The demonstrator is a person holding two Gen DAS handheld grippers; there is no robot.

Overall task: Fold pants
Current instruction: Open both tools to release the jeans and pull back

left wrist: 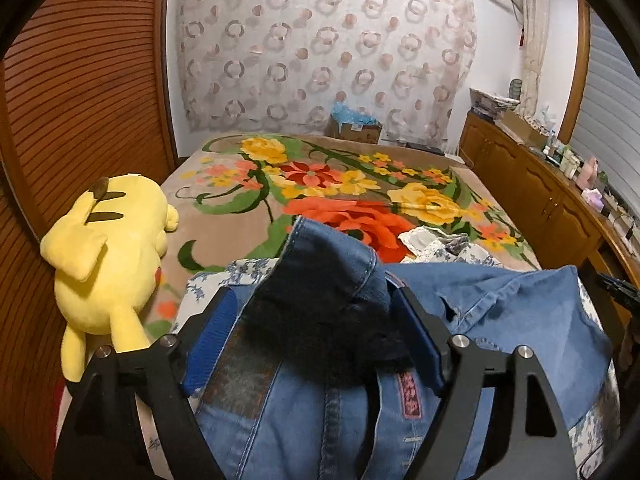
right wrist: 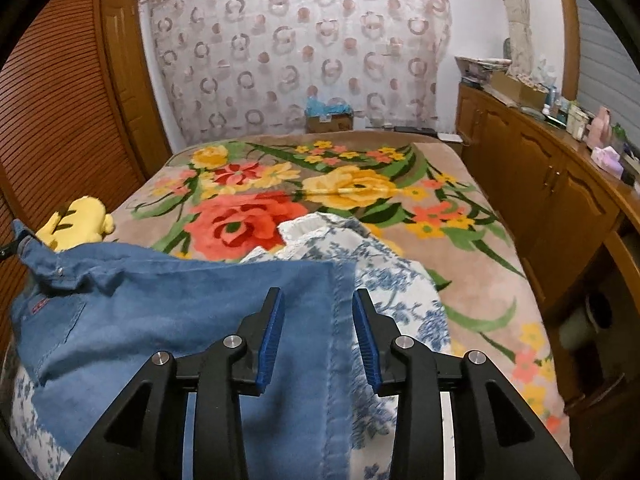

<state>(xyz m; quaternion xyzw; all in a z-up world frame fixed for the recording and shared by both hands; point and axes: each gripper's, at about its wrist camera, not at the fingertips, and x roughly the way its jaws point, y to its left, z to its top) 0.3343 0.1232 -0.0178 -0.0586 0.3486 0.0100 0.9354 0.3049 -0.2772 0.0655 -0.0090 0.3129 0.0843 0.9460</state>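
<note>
Now on the bed (right wrist: 472, 280): jeans (left wrist: 500, 300) bunched across it, long axis 9 to 3 o'clock. Left gripper (left wrist: 316, 320) open around the raised waistband, nearer. Right gripper (right wrist: 316, 320) half open, straddling the hem at 12 o'clock, not pressing.

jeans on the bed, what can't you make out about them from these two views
- Jeans lower part: cut off by the bottom edge and the black gripper frames in both wrist views, so how far the fold has got is unclear.
- Waistband fold: its dark underside is in shadow in the left view.
- Floral cloth: mostly covered by the jeans; its full shape is hidden.
- Red patch: lettering too small to read.
</note>
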